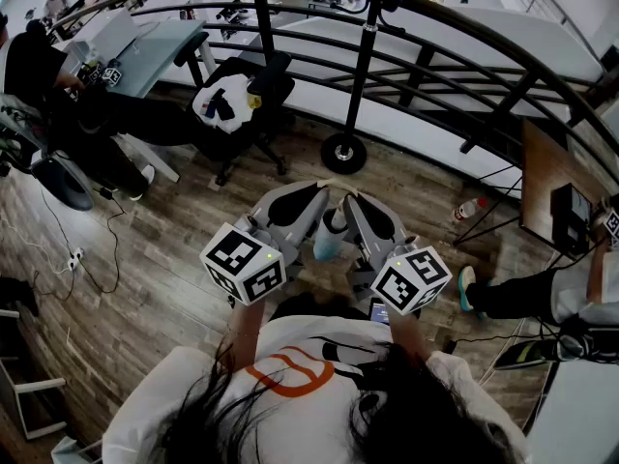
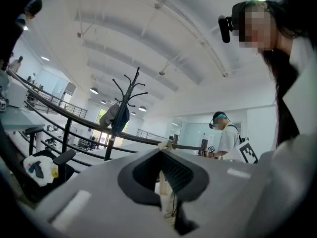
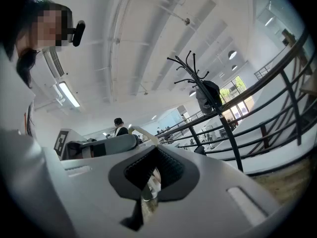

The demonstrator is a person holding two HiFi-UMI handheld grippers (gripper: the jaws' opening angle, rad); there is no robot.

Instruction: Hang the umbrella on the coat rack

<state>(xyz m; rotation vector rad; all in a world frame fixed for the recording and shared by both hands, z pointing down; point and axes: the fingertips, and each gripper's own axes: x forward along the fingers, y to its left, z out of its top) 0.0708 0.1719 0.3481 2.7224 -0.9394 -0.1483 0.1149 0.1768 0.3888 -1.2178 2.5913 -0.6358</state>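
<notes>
by one coat rack [image 1: 360, 75], one umbrella [image 1: 330, 237]

The left hand-held gripper [image 1: 321, 186] and the right hand-held gripper [image 1: 349, 197] have the same light grey moulded shell, broad at the rear and narrowing towards the jaws. At the rear of each sits a white marker cube [image 1: 242, 262] printed with black squares. Just inside the jaws, black ribbed pads [image 2: 174, 172] lie in a dark collar. Behind the cubes the person wears a white shirt [image 1: 208, 394] with an orange outlined emblem [image 1: 290, 375]. Long dark hair [image 1: 416, 419] falls over it, and a black head camera [image 2: 226, 26] is worn above.
</notes>
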